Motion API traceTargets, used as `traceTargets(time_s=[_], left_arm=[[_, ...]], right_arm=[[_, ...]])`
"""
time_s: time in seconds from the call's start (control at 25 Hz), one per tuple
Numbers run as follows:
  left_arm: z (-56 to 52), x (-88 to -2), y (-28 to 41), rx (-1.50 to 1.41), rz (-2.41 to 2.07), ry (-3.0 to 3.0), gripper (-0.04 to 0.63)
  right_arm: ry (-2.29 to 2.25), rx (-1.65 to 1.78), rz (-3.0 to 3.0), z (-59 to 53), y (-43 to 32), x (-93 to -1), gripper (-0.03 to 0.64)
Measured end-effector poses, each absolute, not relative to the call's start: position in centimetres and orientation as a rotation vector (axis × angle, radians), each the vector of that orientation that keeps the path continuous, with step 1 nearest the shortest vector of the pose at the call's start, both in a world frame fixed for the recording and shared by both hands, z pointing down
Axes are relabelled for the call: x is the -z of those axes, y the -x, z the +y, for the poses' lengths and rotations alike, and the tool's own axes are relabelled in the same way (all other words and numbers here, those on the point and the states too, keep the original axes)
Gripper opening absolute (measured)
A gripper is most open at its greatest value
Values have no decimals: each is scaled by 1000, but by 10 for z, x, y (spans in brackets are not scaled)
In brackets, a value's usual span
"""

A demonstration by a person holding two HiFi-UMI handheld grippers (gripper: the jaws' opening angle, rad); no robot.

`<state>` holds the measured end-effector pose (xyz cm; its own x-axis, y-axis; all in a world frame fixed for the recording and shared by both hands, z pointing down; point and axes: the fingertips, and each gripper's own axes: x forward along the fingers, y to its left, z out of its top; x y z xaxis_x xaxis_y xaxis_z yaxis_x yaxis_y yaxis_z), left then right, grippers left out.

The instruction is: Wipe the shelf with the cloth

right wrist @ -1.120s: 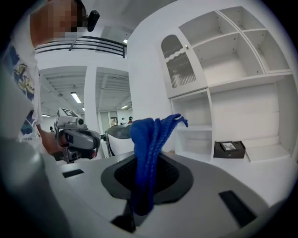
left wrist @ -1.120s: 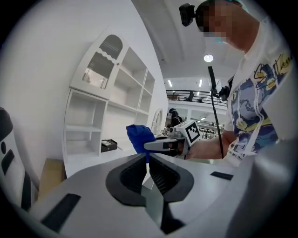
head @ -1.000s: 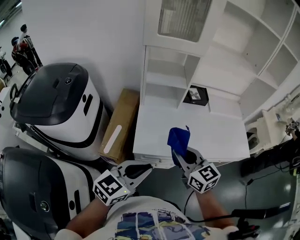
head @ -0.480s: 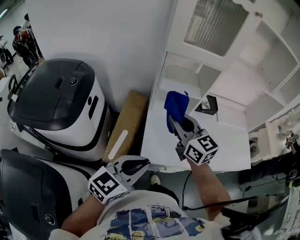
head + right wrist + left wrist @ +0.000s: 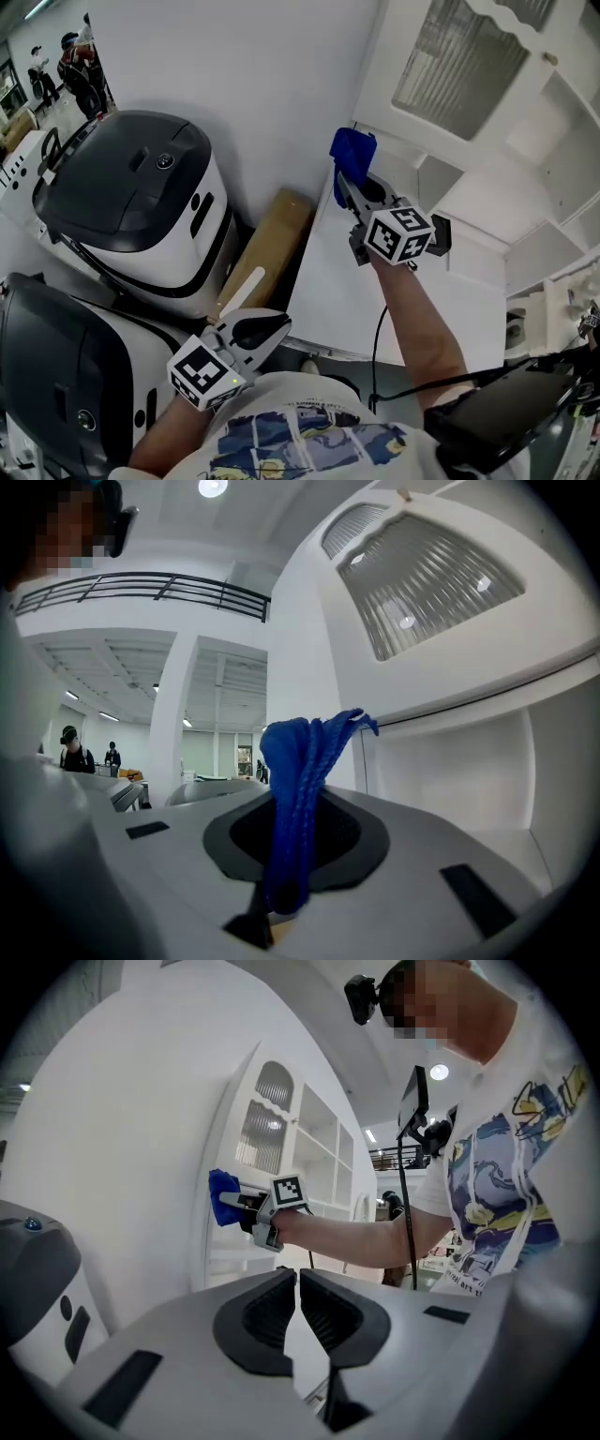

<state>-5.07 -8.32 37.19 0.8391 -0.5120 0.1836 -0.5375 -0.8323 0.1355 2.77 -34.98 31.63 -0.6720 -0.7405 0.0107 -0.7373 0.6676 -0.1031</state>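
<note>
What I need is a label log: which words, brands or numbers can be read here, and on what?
No text reads clearly.
The shirt print: lettering too blurred to read.
The white strip on the cardboard box: blank or too small to tell.
Cubes on the right gripper and left gripper: square marker patterns, no words.
The cloth: no tag shows.

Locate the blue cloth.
Head view, upper middle: the blue cloth is pinched in the right gripper, at the left front edge of the shelf, below its ribbed door.

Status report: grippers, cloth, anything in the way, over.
Right gripper shut on blue cloth, raised at side edge of shelf; contact unclear. Left gripper shut, empty, held low. Nothing between cloth and shelf.
</note>
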Motion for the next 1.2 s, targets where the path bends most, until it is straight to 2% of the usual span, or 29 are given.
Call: traceTargets(time_s=[0.4,1.2], left_arm=[[-89,-379,62,-243,-986,-2747,29],[-105,-388,57,-306,-1032,-2693,29]], right_arm=[[1225,266,2808,-407,-26,-331,67],[1268,636,2844,-421,-32,-459,67]])
